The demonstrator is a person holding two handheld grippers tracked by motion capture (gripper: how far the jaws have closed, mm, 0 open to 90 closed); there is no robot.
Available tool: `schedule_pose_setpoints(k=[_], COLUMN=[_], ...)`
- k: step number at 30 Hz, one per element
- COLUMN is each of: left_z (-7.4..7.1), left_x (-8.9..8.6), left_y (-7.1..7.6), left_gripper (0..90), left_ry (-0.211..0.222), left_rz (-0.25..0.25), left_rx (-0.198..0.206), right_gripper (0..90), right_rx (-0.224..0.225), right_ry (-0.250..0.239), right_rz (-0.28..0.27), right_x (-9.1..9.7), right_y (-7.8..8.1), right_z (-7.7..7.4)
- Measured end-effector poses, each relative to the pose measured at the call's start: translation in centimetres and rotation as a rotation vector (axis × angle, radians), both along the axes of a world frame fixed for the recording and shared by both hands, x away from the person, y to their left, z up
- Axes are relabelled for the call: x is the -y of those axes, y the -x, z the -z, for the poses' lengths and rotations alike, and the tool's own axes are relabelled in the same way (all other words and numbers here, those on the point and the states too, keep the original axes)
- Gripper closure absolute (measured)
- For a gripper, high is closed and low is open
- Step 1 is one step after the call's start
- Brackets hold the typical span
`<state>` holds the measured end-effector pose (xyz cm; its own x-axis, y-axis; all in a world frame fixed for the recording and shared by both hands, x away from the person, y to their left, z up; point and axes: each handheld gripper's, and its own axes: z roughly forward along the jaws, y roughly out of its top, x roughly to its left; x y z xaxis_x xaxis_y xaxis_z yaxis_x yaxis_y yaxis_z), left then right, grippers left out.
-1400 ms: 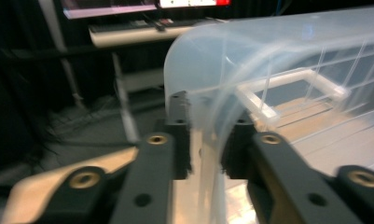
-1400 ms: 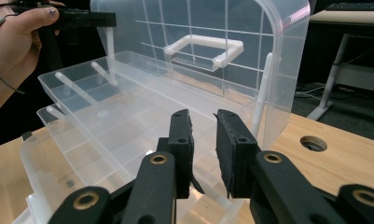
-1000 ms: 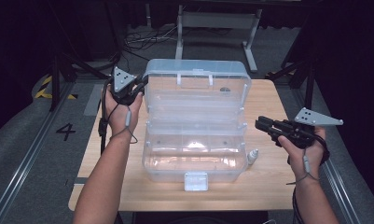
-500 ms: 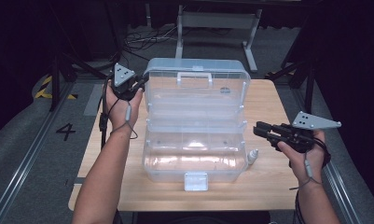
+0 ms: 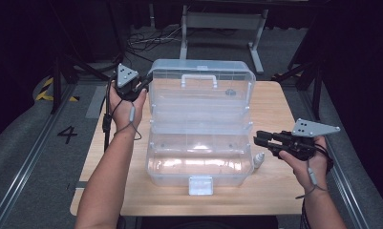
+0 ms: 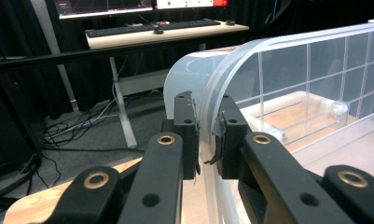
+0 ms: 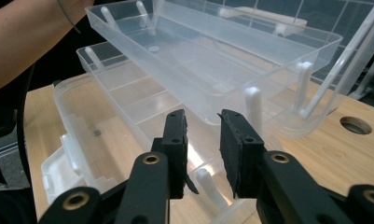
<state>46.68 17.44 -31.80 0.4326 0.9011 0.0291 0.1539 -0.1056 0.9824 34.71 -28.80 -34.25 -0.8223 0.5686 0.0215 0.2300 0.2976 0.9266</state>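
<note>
Dark floor and a tangle of cables surround one wooden desk (image 5: 275, 191), and on it stands one clear plastic box (image 5: 198, 164) with its lid (image 5: 201, 83) raised upright at the back and two trays (image 7: 212, 51) fanned out in steps between lid and base. One white handle (image 5: 198, 78) sits on the lid, and one white latch (image 5: 200, 185) hangs at the front of the base.

Two grippers are in play. The left gripper (image 5: 143, 86) holds the left edge of the lid: in the left gripper view its fingers (image 6: 187, 126) stand only a narrow gap apart, pressed on the curved rim between them. The right gripper (image 5: 258, 139) hovers just beside the box's right end, and its jaws have just been opening; its fingers (image 7: 175, 140) stand partly apart with nothing pinched, a white hinge arm (image 7: 210, 184) showing below the gap.

Both forearms are cut off by the bottom edge of the high view. Clear walls make the tray edges hard to separate there.
</note>
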Motion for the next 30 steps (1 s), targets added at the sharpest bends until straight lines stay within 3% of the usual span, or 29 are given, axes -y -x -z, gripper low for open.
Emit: schedule_pose_setpoints(k=[12,19,24,27,30], left_z=[0.1,0.1,0.1,0.1,0.1], left_x=[0.1,0.1,0.1,0.1,0.1], left_y=[-0.6,-0.9,-0.8,-0.9,-0.9], left_gripper=[82.3,82.3,82.3,82.3,82.3], left_ry=[-0.016,-0.013,-0.015,-0.013,-0.015], left_rz=[-0.005,-0.003,-0.003,-0.004,-0.003], left_rx=[0.002,-0.003,-0.006,-0.008,-0.008], right_gripper=[72.2,72.0,73.6,72.1,71.6], right_rx=[-0.022,-0.062,-0.115,-0.147,-0.153], right_ry=[0.048,0.133,0.188,0.246,0.268], right_rz=[-0.100,-0.205,-0.266,-0.341,-0.384], right_x=[-1.4,-2.7,-3.9,-4.7,-5.1], right_y=[0.2,0.6,0.7,0.9,1.1], right_z=[0.5,1.7,3.0,3.8,4.0])
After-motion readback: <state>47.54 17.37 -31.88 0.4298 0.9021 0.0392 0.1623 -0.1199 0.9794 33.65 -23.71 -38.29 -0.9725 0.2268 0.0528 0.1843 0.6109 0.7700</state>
